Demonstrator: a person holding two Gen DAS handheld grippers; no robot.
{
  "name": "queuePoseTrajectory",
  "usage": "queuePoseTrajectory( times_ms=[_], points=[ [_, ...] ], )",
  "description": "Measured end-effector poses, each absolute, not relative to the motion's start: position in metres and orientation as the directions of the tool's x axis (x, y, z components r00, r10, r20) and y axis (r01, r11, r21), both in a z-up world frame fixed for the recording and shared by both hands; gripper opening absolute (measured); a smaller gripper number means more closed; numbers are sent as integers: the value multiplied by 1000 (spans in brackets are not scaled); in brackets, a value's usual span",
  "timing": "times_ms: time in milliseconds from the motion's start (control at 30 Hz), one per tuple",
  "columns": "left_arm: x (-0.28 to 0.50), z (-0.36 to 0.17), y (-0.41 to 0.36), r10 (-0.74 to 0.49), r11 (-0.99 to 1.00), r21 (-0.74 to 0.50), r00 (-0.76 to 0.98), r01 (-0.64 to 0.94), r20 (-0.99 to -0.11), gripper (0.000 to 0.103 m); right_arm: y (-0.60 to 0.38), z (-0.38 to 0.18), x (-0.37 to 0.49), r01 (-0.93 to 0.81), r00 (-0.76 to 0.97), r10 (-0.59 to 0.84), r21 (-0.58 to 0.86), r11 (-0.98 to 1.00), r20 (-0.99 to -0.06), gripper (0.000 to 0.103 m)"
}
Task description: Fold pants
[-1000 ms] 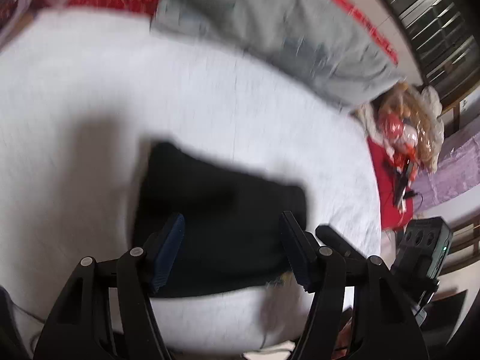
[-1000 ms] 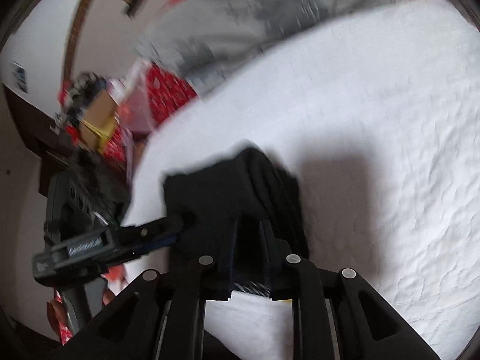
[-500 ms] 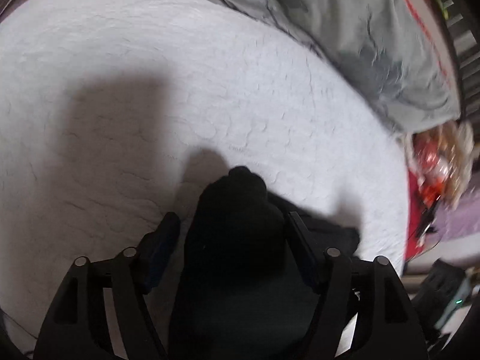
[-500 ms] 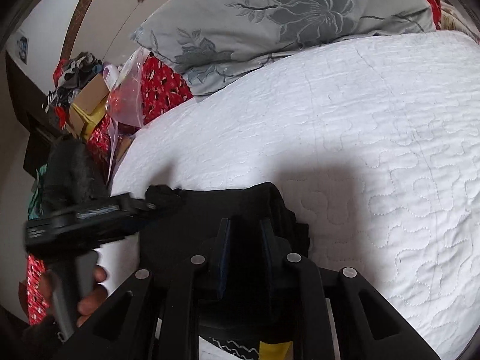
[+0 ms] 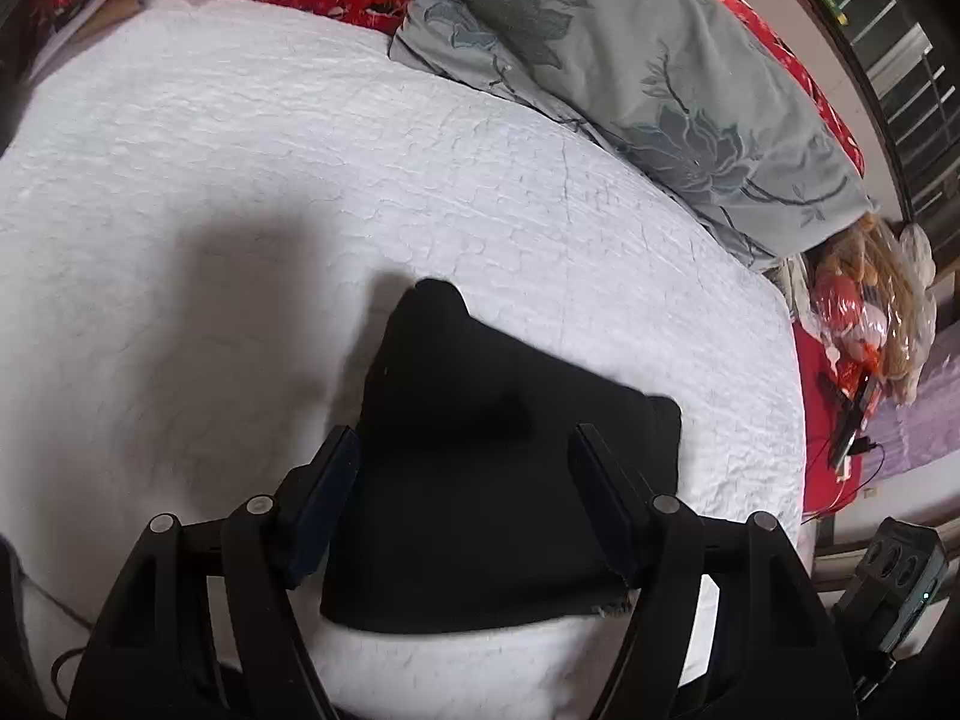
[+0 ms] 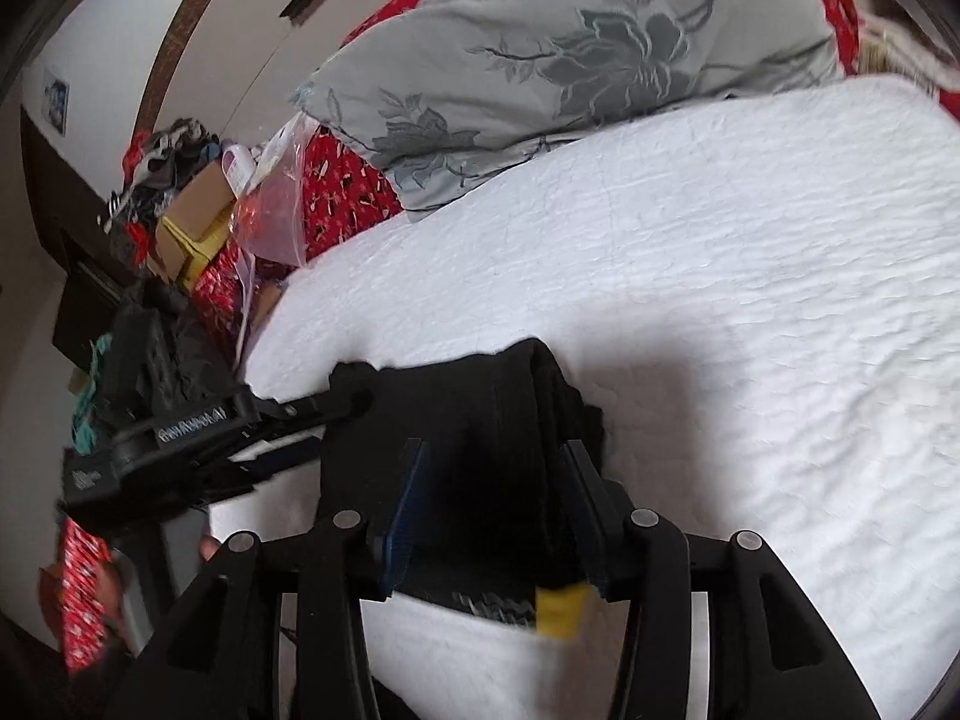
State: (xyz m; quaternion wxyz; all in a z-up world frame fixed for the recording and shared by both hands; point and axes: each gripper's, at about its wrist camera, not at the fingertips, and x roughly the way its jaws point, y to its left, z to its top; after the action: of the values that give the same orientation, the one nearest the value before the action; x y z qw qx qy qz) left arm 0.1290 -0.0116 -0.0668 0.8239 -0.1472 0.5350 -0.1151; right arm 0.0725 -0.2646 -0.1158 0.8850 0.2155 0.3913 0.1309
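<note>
The black pants (image 5: 480, 468) lie folded into a compact bundle near the front edge of the white quilted bed (image 5: 300, 180). My left gripper (image 5: 465, 450) is open, its fingers wide apart over the bundle, one on each side. In the right wrist view the pants (image 6: 480, 420) lie in thick layers with a yellow tag (image 6: 561, 612) at the near edge. My right gripper (image 6: 492, 468) is open over the pants' right part, holding nothing. The left gripper (image 6: 336, 405) shows there at the bundle's left edge.
A grey floral pillow (image 5: 630, 72) lies at the head of the bed, also in the right wrist view (image 6: 570, 60). Boxes and a plastic bag (image 6: 240, 204) crowd the bed's left side. A plastic-wrapped toy (image 5: 864, 312) and a cable sit at the right.
My right gripper has opened and let go of the pants. The raised fold in the left view has settled flat onto the bundle, and both grippers have drawn back a little.
</note>
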Motion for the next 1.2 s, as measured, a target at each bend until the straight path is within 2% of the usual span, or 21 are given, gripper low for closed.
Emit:
queuePoseTrajectory(
  times_ms=[433,533,600,667,900,1200],
  points=[
    [85,-44,-20,-311,949,-304,432,88,-846,72,-261,-108,32,-24,663,308,391,920,-682,71],
    [81,-42,-18,-298,953,-294,439,79,-848,72,-264,-108,26,3,667,275,372,928,-692,80],
    [76,-39,-11,-279,957,-284,464,61,-841,72,-266,-108,22,38,672,234,349,936,-702,90],
    [74,-36,-3,-255,962,-272,493,38,-832,72,-269,-108,18,67,672,203,331,941,-712,93],
    [66,-37,30,-207,967,-254,595,5,-776,72,-280,-109,9,85,694,195,348,933,-693,94],
    [80,-60,34,-261,954,-299,502,5,-824,72,-270,-111,15,33,655,212,308,951,-726,94]
  ],
)
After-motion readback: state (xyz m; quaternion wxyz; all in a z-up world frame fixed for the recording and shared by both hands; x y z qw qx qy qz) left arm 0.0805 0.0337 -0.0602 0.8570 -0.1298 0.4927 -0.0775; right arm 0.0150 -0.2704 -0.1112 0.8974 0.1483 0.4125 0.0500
